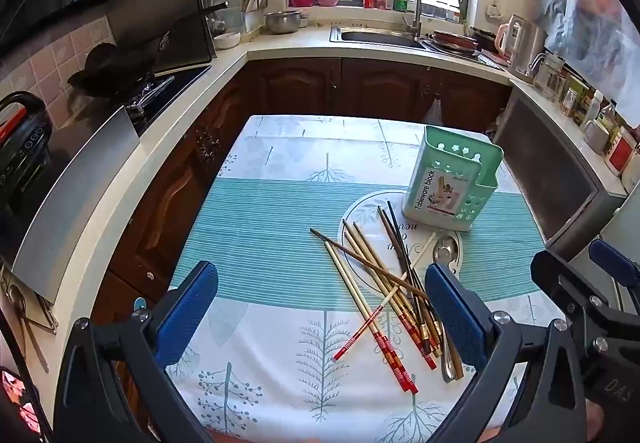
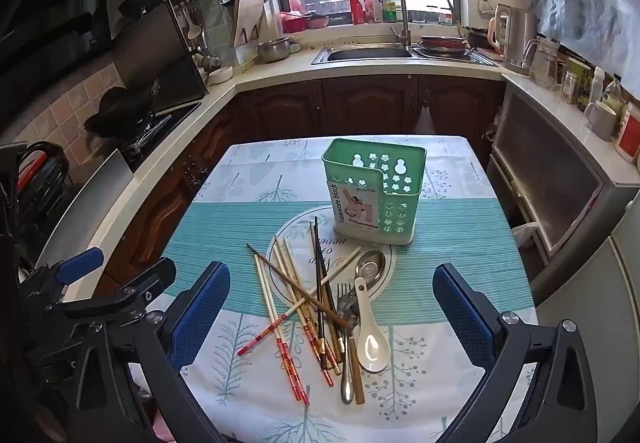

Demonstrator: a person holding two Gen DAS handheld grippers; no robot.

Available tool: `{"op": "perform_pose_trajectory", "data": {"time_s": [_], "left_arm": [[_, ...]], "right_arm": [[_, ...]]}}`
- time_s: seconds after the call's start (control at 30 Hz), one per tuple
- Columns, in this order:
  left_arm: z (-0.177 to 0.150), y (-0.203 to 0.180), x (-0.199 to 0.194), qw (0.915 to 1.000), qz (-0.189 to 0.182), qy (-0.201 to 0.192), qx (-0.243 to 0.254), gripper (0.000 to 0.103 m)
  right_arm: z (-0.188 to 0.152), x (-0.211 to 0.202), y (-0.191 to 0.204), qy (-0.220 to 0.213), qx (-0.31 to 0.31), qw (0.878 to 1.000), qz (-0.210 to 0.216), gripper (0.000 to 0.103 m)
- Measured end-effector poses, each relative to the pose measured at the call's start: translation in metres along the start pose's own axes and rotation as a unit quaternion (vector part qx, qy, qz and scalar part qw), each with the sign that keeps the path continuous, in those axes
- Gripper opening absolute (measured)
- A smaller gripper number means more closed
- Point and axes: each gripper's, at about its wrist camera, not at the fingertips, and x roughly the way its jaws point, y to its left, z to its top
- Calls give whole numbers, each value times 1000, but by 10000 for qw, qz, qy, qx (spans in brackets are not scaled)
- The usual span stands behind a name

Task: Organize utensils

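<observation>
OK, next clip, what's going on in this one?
A person holds two handheld grippers above a kitchen table. Both the left gripper and right gripper are open and hold nothing. A jumble of chopsticks, a fork, a metal spoon and a white ceramic spoon lies loose on the tablecloth. The green utensil holder stands upright behind the pile, nothing visibly in it.

Left gripper (image 1: 320, 319) open above table (image 1: 248, 211) — chopsticks (image 1: 384, 291) piled just ahead beside its right finger; green holder (image 1: 452, 179) upright beyond.
</observation>
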Motion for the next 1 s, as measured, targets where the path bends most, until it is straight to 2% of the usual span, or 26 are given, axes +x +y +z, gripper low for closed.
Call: {"op": "perform_pose_trajectory", "data": {"time_s": [0.5,1.0], "left_arm": [[0,-2,2,9999,120,-35,22,102],[1,-2,3,10000,54,33,-11,102]], "right_arm": [[0,13,-4,48,82,9999,90,103],[1,13,-5,68,82,9999,107,103]]}}
